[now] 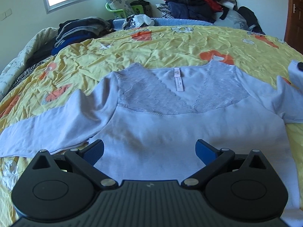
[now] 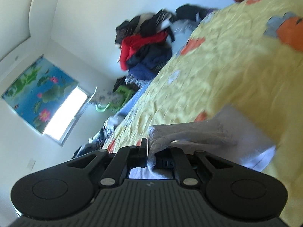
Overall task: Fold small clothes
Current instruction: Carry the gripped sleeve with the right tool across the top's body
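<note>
A pale lilac long-sleeved top (image 1: 170, 121) with a lace neckline lies flat, front up, on the yellow flowered bedspread (image 1: 170, 43). Its left sleeve (image 1: 47, 124) stretches out to the left. My left gripper (image 1: 149, 150) is open above the top's lower body, holding nothing. My right gripper (image 2: 151, 151) is shut on the end of the right sleeve (image 2: 189, 132) and holds it lifted off the bedspread (image 2: 227, 66). That view is tilted and blurred. The right gripper's tip and the raised sleeve cuff (image 1: 295, 71) show at the right edge of the left wrist view.
A pile of dark folded clothes (image 1: 79, 30) sits at the far left of the bed. A heap of red and dark clothes (image 1: 198, 0) lies beyond the far edge. A green chair (image 1: 123, 11) stands under the window. A wooden door (image 1: 293, 15) is at right.
</note>
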### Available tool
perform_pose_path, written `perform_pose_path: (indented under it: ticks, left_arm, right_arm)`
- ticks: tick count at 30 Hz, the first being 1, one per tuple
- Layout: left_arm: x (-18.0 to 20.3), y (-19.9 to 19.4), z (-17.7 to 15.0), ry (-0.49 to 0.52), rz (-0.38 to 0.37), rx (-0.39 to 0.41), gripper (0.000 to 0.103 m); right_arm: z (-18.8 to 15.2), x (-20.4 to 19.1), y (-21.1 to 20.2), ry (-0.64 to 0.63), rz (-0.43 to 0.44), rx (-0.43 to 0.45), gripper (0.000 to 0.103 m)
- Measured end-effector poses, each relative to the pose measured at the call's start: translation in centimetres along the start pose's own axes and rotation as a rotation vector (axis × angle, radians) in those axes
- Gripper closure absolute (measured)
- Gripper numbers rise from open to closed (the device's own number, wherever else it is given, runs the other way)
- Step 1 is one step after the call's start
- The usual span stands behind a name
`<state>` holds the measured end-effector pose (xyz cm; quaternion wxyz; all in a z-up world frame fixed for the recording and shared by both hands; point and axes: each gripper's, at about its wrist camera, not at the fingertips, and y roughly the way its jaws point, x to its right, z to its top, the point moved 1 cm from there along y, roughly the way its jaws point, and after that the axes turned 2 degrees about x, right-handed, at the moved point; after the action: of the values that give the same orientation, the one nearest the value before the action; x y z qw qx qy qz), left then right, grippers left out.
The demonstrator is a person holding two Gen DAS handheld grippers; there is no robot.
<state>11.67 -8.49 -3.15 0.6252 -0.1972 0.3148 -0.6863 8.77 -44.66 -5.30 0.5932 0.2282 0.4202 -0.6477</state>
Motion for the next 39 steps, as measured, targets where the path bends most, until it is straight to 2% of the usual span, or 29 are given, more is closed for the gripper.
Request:
perform_pose_path:
  ticks: [10, 24, 31, 39]
  left_arm:
    - [-1.0, 0.2, -0.2, -0.01, 0.02, 0.004, 0.0]
    - [-3.4, 0.1, -0.7, -0.04, 0.041, 0.007, 0.0]
    - [-5.0, 0.5, -0.7, -0.082, 0.035, -0.014, 0.0]
    - [-6.1, 0.2, -0.9, -0.105, 0.048, -0.01, 0.0]
  right_arm:
    - [-4.1, -5.2, 1.1, -0.082, 0.023, -0.13, 0.092]
    - [-9.0, -9.4, 3.4, -0.064, 0.066, -0.254, 0.091]
    - [-10.9, -11.0, 4.3, -0.062, 0.069, -0.272, 0.09]
    - [-12.9, -13.3, 5.5, -0.14, 0.051, -0.261, 0.09]
